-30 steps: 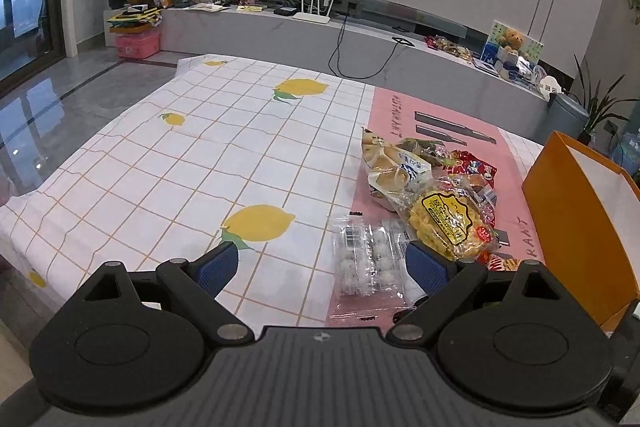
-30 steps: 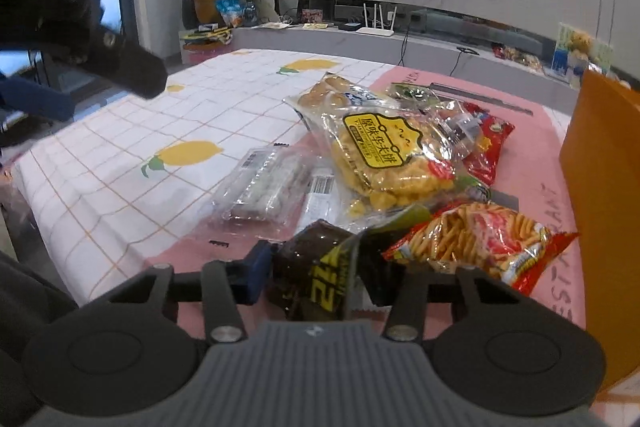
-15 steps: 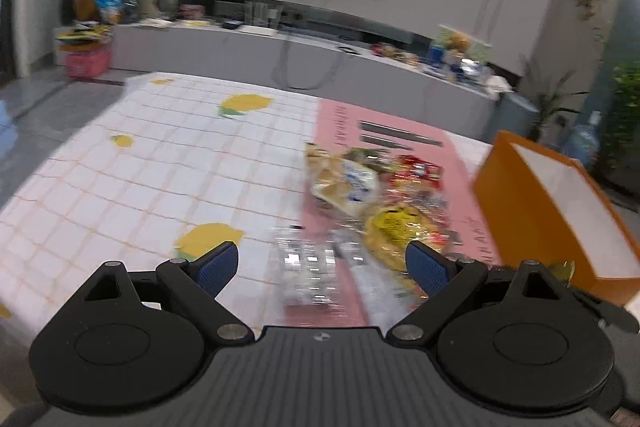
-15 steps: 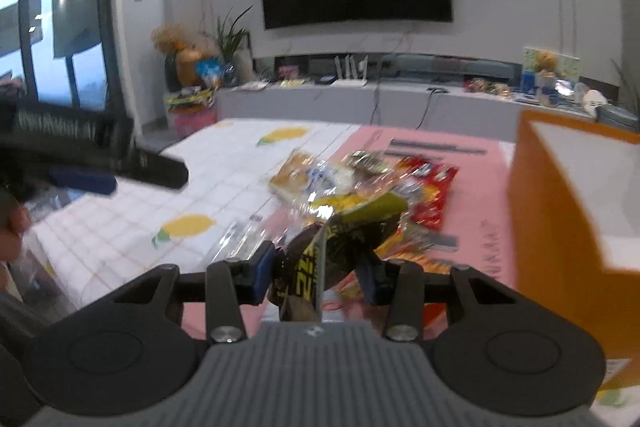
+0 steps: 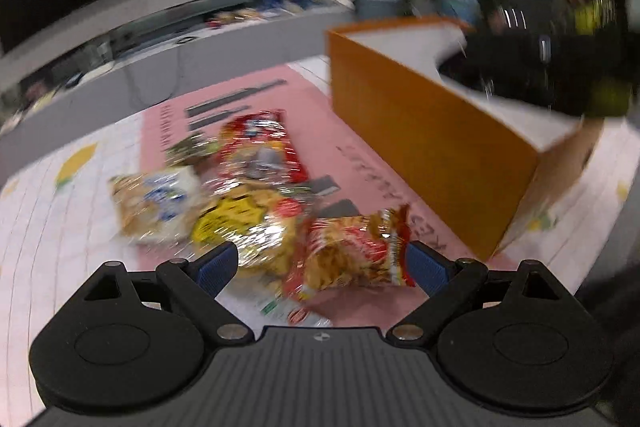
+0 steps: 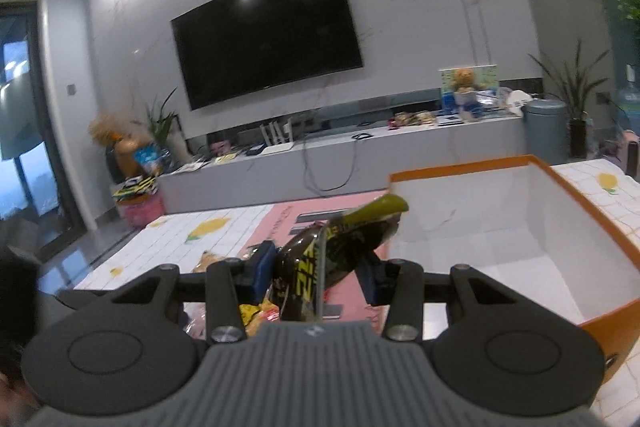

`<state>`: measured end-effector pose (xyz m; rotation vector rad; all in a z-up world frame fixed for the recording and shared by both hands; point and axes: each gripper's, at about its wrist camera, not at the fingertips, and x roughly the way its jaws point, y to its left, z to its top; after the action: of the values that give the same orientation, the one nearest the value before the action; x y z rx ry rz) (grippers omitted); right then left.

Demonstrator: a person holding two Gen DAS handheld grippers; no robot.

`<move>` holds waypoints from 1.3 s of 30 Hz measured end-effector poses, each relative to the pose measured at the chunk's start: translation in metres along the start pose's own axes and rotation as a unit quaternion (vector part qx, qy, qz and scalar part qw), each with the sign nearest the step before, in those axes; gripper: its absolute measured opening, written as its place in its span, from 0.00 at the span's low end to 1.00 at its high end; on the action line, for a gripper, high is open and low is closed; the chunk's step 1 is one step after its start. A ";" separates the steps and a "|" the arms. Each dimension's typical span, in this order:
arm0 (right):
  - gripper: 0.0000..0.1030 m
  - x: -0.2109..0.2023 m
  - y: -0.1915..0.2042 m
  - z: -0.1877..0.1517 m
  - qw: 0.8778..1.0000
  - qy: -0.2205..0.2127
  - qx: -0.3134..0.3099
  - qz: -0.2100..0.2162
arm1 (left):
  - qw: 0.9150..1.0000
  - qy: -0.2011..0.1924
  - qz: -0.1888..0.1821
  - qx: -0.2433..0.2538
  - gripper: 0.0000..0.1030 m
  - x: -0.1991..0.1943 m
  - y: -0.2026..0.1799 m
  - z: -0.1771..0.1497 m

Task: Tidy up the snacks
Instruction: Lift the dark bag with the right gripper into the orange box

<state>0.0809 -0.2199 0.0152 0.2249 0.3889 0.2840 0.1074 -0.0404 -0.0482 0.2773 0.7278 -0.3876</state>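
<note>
While white inside, orange box (image 6: 516, 227) apparently bare.

Box (image 6: 592, 215): orange outside, white inside. Held snack packet (image 6: 336, 251): dark brown-black, yellow-green lettering and tip. Gripper pads (image 5: 218, 267): blue; gripper bodies black and grey. Tablecloth (image 5: 48, 227): white grid with yellow lemons; pink mat (image 5: 320, 131) with dark lettering. Loose packets: red-orange (image 5: 352, 251), yellow with clear foil (image 5: 248, 223), red (image 5: 260, 143), white-blue (image 5: 160, 199). TV (image 6: 264, 35) black, wall pale grey marble.
</note>
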 end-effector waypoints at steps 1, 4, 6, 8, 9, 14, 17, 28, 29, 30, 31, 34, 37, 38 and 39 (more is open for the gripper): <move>0.41 0.000 -0.001 0.001 1.000 0.000 0.003 0.000 | 1.000 0.006 -0.005 0.018 1.00 0.008 -0.005 0.003; 0.41 0.001 -0.003 0.002 1.000 0.001 0.008 0.000 | 0.999 0.015 -0.021 0.044 1.00 0.026 -0.012 0.007; 0.41 0.003 -0.004 0.002 1.000 0.003 0.011 -0.002 | 0.998 0.032 -0.035 0.050 1.00 0.037 -0.012 0.008; 0.41 0.005 -0.004 0.002 1.000 0.005 0.015 -0.002 | 0.996 0.069 -0.038 0.036 1.00 0.055 -0.012 0.010; 0.41 0.004 -0.004 0.002 1.000 0.006 0.015 -0.002 | 0.996 0.078 -0.033 0.027 1.00 0.061 -0.013 0.009; 0.41 -0.002 -0.004 0.002 1.000 -0.002 0.022 -0.003 | 0.997 0.071 -0.009 0.008 0.67 0.067 -0.019 0.008; 0.41 -0.002 -0.005 0.001 1.000 -0.004 0.025 -0.004 | 0.997 0.071 -0.008 -0.031 0.59 0.066 -0.007 0.010; 0.41 -0.014 -0.019 0.014 0.999 -0.006 0.020 -0.026 | 0.996 0.034 -0.055 -0.064 0.52 0.035 0.000 0.018; 0.41 -0.014 -0.025 0.016 0.999 -0.002 0.025 -0.033 | 0.996 0.022 -0.065 -0.065 0.52 0.029 0.000 0.019; 0.41 -0.014 -0.031 0.018 0.999 0.002 0.029 -0.038 | 0.995 0.014 -0.073 -0.068 0.52 0.024 0.001 0.021; 0.41 -0.014 -0.038 0.020 0.998 0.009 0.034 -0.044 | 0.994 0.004 -0.083 -0.074 0.52 0.018 0.003 0.023; 0.41 -0.009 -0.056 0.023 0.997 0.031 0.049 -0.060 | 0.990 -0.014 -0.108 -0.093 0.52 0.011 0.008 0.027; 0.41 0.002 -0.073 0.022 0.991 0.072 0.084 -0.072 | 0.986 -0.025 -0.123 -0.109 0.52 0.009 0.013 0.029; 0.41 0.006 -0.077 0.020 0.989 0.080 0.096 -0.074 | 0.985 -0.027 -0.128 -0.115 0.52 0.009 0.015 0.029; 0.41 0.010 -0.080 0.020 0.988 0.086 0.105 -0.077 | 0.983 -0.029 -0.133 -0.120 0.52 0.010 0.016 0.029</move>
<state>0.1156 -0.2944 0.0082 0.3759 0.6062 0.1094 0.1381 -0.0393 -0.0325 -0.0614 0.7477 -0.5538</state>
